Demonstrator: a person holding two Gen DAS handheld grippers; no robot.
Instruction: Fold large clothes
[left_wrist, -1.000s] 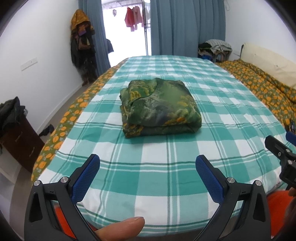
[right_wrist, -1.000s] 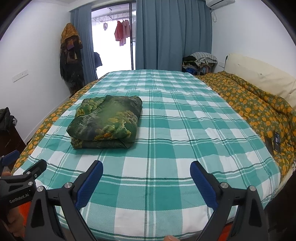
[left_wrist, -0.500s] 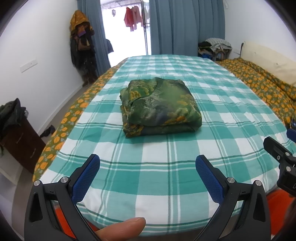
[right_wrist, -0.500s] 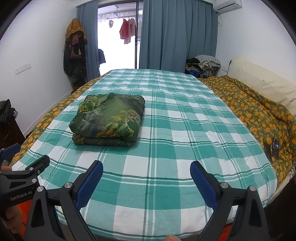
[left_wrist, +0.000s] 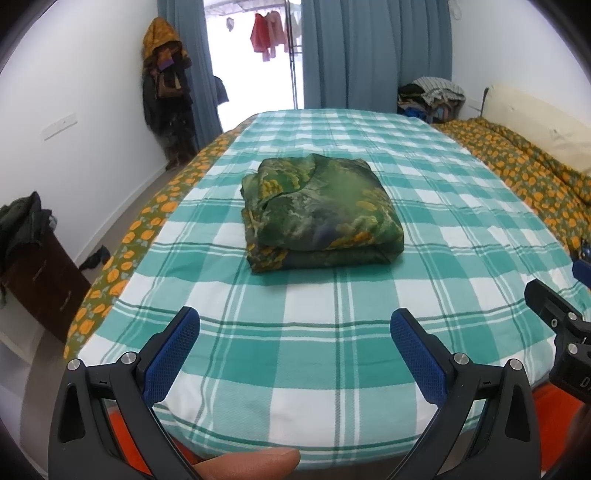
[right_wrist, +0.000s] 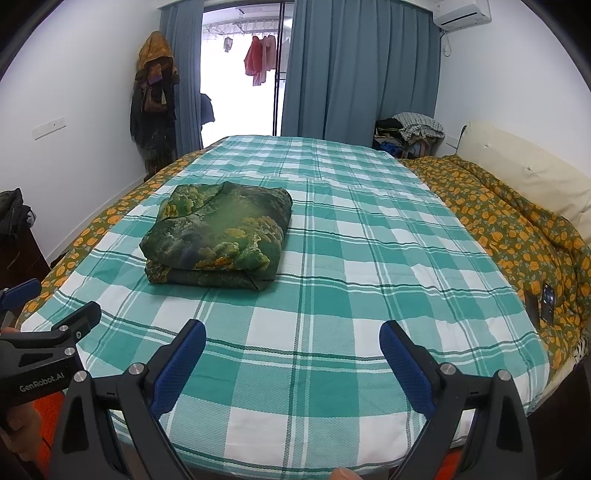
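Garment: folded green printed cloth bundle (left_wrist: 321, 214) resting mid-bed on the teal checked sheet (left_wrist: 314, 350).
Left gripper (left_wrist: 295, 332): spread wide, empty.
Right gripper (right_wrist: 291, 347): likewise.
Advice: likely finished; withdraw without snagging the sheet.

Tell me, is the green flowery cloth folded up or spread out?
Folded. The green cloth sits as a neat stacked bundle on the checked bedsheet, layered edges showing.

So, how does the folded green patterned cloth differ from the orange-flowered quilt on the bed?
The folded green patterned cloth is a compact bundle; the orange-flowered quilt lies spread out, rumpled. The cloth sits on the checked sheet; the quilt lies beside the sheet, near the pillow. Both carry orange-yellow prints.
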